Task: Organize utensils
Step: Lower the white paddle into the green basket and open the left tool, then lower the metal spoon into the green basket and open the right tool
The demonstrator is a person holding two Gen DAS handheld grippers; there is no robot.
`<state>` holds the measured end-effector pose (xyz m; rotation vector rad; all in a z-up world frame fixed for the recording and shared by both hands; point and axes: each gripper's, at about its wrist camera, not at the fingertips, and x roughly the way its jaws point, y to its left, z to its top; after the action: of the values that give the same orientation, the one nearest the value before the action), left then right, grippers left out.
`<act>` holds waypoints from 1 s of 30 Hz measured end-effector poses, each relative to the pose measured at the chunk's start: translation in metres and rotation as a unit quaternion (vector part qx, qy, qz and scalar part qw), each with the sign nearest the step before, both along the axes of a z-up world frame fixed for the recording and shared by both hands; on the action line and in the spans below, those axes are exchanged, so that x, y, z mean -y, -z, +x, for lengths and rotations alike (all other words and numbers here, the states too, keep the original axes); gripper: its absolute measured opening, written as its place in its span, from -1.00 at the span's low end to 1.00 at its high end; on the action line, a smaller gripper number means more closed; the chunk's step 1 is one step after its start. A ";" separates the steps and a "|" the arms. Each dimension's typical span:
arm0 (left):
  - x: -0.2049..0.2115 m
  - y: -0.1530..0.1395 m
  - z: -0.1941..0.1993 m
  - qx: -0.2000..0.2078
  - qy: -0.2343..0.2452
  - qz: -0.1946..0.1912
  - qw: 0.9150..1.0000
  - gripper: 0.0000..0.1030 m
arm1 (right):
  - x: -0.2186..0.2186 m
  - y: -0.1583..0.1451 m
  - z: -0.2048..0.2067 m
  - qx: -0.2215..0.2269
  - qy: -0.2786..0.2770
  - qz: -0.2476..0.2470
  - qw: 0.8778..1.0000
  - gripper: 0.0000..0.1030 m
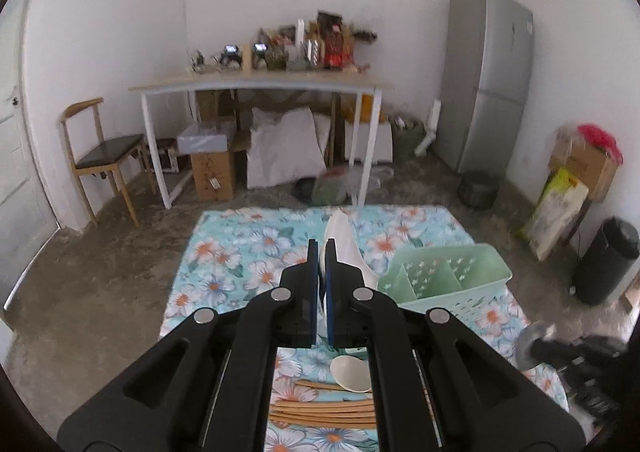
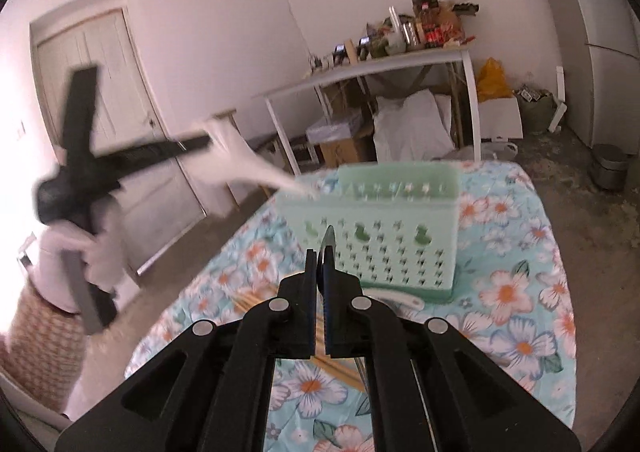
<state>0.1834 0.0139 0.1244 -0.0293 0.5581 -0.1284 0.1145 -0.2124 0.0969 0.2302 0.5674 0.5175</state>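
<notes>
Left tool point(image 1: 321, 248): jaws closed almost flat together on a white ceramic spoon point(image 1: 344, 248), gripped by one end so the rest juts forward and up past the fingertips. It is held raised above the tabletop, apparently so the spoon can be dropped end-first into the caddy. In the right wrist view the same spoon point(image 2: 244, 160) is seen blurred, its far tip just at the caddy's upper left corner.

Right tool point(image 2: 319, 262): jaws likewise pinched nearly shut on a thin metal utensil point(image 2: 329, 240), seen edge-on; whether knife or spoon cannot be told. It is pointed at the caddy's perforated front wall, probably waiting its turn.

Green plastic utensil caddy point(image 1: 444, 280): upright on the floral tablecloth point(image 1: 240, 248), divided into compartments, which look empty from the left wrist view. Dividers suggest sorting by type.

Left behind on the cloth, under the left tool: a second white spoon point(image 1: 350, 372) and a bundle of wooden chopsticks point(image 1: 320, 410), lying parallel, near the caddy. Another white handle point(image 2: 400, 298) lies against the caddy's base.

Judged: sorting barely begun.
</notes>
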 end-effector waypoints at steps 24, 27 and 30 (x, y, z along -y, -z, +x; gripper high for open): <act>-0.046 0.044 -0.027 0.042 -0.035 -0.104 0.993 0.51 | 0.048 -0.103 0.083 0.131 -0.044 0.108 0.985 -0.95; -0.050 0.055 -0.030 0.030 -0.037 -0.098 0.994 0.57 | 0.043 -0.090 0.104 0.125 -0.047 0.102 0.986 -0.95; -0.049 0.070 -0.038 0.023 -0.030 -0.076 0.996 0.61 | 0.038 -0.069 0.122 0.115 -0.041 0.087 0.989 -0.95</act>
<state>0.1453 0.0634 0.0542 -0.1899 0.5010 -0.1120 0.2367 -0.2504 0.1654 0.3098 0.3081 0.6646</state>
